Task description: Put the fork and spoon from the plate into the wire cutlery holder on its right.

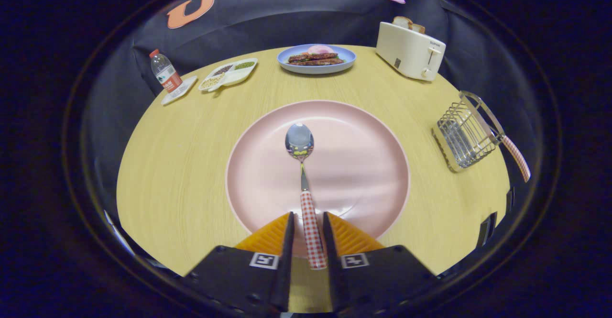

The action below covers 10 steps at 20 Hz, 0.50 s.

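Currently the hand-held gripper [308, 232] is clamped on the spoon [302, 165] handle over the plate [373, 165]; gripped far back, it may swing and miss the wire cutlery holder [464, 138].

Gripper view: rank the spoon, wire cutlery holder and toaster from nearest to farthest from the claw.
1. Spoon: its handle lies between the fingers of the claw.
2. Wire cutlery holder: off to the right, beside the pink plate.
3. Toaster: far right, at the table's back edge.
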{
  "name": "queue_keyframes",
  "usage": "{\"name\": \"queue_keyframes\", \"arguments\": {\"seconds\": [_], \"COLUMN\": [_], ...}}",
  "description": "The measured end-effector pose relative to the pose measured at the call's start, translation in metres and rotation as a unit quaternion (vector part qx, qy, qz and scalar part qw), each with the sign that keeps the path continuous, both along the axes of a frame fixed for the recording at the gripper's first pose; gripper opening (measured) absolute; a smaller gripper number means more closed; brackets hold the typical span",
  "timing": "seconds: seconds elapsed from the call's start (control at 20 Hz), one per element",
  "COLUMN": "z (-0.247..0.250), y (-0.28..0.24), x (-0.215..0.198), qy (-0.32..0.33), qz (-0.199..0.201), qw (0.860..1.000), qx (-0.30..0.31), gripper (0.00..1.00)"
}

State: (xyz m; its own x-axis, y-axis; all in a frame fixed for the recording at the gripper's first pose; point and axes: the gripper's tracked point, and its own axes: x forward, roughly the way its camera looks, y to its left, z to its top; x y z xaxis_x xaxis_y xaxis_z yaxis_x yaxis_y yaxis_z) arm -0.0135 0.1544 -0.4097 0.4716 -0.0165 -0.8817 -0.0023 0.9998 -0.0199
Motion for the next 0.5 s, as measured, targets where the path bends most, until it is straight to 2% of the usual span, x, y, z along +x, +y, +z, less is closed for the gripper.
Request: {"name": "queue_keyframes", "arguments": {"seconds": [0.05,0.1,0.15,0.3,0.5], "z": [-0.001,-0.001,0.001,0.017,0.076], "y": [-0.002,-0.001,-0.006,-0.011,-0.021], "x": [0.000,0.000,0.000,-0.002,-0.003], "qy": [0.006,0.010,0.016,0.033,0.049], "qz": [0.001,0.003,0.001,0.005,0.018], "qw": [1.000,1.000,1.000,0.999,0.998], "qx": [-0.002,-0.001,-0.009,-0.003,0.030], "gripper": [0.10,0.10,0.02,0.02,0.02]}}
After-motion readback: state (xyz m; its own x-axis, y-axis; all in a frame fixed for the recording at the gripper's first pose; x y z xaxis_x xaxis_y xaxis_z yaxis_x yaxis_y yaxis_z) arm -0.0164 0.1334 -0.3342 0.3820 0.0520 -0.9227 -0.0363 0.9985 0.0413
